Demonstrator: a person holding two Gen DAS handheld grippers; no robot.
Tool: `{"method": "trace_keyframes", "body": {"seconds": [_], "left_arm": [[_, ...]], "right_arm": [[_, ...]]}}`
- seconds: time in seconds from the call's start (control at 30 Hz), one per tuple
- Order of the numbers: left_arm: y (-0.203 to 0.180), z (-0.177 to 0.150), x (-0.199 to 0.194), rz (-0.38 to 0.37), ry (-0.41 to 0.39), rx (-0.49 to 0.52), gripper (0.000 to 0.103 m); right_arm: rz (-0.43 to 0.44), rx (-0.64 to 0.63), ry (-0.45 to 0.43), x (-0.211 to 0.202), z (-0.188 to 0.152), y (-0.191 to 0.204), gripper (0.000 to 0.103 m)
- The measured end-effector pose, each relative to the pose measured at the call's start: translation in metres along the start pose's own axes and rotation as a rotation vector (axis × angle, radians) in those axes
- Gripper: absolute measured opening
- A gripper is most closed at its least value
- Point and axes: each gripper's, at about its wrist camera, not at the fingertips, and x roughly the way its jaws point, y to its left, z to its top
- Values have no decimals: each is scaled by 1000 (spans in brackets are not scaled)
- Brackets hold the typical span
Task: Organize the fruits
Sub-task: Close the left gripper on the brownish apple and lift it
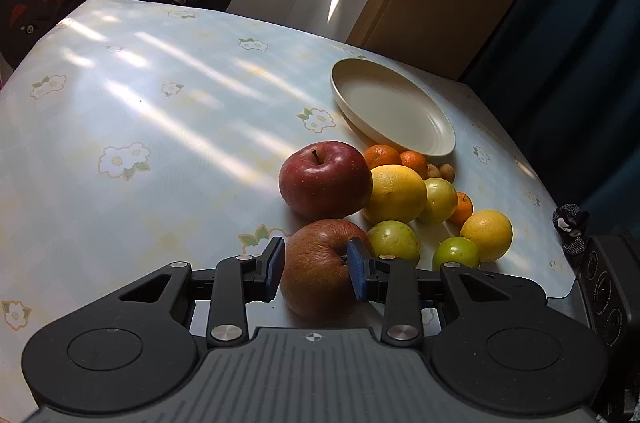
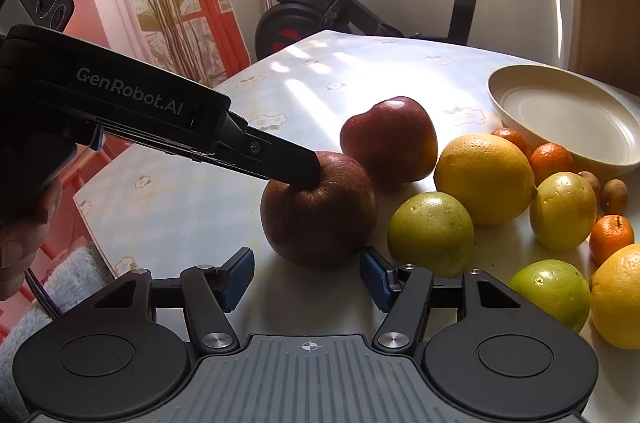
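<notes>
Left gripper [image 1: 316, 273] closed on the wrinkled apple [image 1: 320, 269], blue pads [image 1: 276, 269] pressed against both flanks near the stem hollow; apple resting on the flowered tablecloth [image 1: 140, 103] at the near edge of the fruit pile. Right gripper [image 2: 308, 281] about half open, holding nothing, jaws placed low on either side of the same apple but not clearly touching the skin.

Judged from the shrivelled skin: a soft, old fruit, fairly heavy for its size, not slippery but easy to bruise. Better taken across the widest part of the body, with gentle pressure, not at the top where the pads can slide into the hollow. Round shape, so likely to roll if set down carelessly.

Seen only from the left wrist view: the contact of both pads on the apple, and the whole oval of the cream plate [image 1: 394, 113], empty, behind the pile and beside the small oranges [image 1: 382, 156]. Seen only from the right wrist view: the left gripper from the side, coming down slanted onto the apple top, a hand [image 2: 24, 235] of the person on its handle, and the gap between the wrinkled apple and the smooth red apple [image 2: 390, 139] behind it. Green fruit [image 2: 432, 233] just beside the wrinkled apple in both views
</notes>
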Motion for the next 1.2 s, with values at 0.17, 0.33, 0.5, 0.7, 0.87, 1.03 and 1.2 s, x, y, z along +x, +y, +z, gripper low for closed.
{"method": "trace_keyframes", "body": {"seconds": [0.17,0.33,0.5,0.7,0.87,1.03,1.2], "left_arm": [[6,1,-2,-21,-1,-26,34],[15,1,-7,-15,-16,-48,35],[22,-1,-13,-9,-32,-69,34],[23,-4,-17,-8,-38,-84,34],[16,-4,-19,1,-44,-69,34],[5,7,-26,-10,-71,-49,34],[-15,28,-30,-30,-102,-14,34]], "right_arm": [[8,-17,1,6,5,2,56],[8,-64,2,12,11,8,56],[-4,-101,-3,16,17,12,55],[-11,-123,-17,16,14,14,55],[-3,-103,-49,7,13,11,55],[-7,-84,-108,-10,22,3,55],[-19,-68,-151,-30,40,-15,55]]}}
